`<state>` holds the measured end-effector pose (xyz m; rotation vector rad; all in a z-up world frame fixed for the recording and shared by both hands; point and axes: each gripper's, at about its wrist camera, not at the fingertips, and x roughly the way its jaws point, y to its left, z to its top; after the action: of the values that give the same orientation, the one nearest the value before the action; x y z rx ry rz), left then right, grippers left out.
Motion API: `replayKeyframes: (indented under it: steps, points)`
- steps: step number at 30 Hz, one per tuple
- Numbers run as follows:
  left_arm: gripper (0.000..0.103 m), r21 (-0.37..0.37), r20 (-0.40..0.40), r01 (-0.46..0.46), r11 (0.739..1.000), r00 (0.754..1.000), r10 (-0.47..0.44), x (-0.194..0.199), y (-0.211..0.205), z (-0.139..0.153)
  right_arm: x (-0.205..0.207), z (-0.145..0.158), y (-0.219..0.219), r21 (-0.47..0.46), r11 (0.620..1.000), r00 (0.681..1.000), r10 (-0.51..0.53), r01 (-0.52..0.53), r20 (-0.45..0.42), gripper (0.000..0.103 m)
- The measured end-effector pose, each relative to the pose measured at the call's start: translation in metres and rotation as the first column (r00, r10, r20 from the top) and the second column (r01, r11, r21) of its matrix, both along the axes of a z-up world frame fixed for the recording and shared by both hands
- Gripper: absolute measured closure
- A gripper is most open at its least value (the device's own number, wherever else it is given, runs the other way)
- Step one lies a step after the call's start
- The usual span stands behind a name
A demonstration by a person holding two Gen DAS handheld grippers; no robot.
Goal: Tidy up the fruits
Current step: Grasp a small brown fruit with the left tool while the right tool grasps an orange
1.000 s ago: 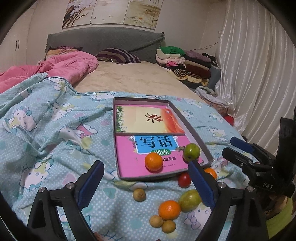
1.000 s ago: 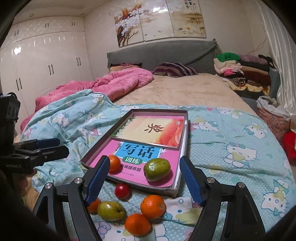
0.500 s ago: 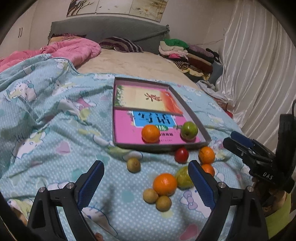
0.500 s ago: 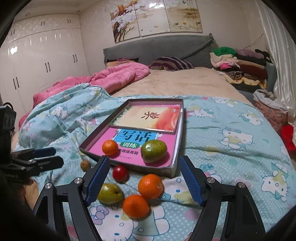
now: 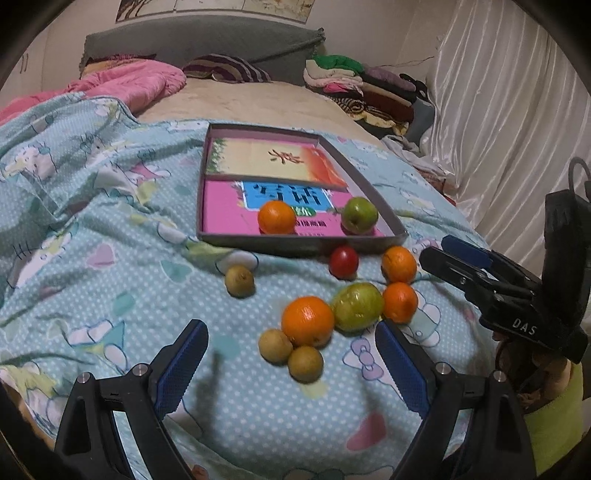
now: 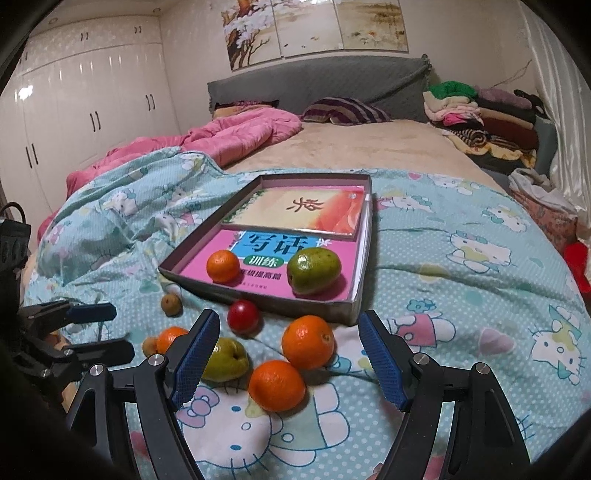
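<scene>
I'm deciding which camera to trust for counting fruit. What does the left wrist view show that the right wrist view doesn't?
Only the left wrist view shows two small brown fruits touching the front orange, plus the white curtain. Only the right wrist view shows the white wardrobe and the full wall painting. Both show the box holding an orange and a green fruit, the red fruit on the bedspread, and both grippers open.

Op A: I log the quilt (image 6: 461, 236) as pale turquoise, white dots, cartoon cats. Tray (image 6: 258, 295) grey, holding a pink book (image 6: 221, 258) with a blue label.

Op B: I note the same. Fruit: oranges (image 6: 308, 341) orange, pear (image 6: 314, 270) green, tomato (image 6: 242, 316) red. Gripper pads (image 5: 181, 363) blue, dimpled texture. Curtain (image 5: 509, 110) white; blanket (image 6: 236, 133) pink.
</scene>
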<state>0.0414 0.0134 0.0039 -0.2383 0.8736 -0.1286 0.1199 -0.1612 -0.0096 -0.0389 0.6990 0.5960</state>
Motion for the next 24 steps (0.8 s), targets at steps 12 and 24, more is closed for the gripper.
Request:
replayKeyframes:
  steps: [12, 24]
  points:
    - [0.037, -0.020, -0.057, 0.044, 0.999, 0.997, -0.045, -0.004, -0.010, -0.017, 0.000, -0.011, 0.003, -0.029, 0.999, 0.999, 0.011, -0.012, -0.035, 0.024]
    - [0.060, -0.007, -0.072, 0.035, 0.999, 0.997, -0.035, -0.001, -0.009, -0.025, 0.010, -0.025, 0.002, -0.052, 0.999, 0.997, -0.005, 0.001, -0.080, 0.037]
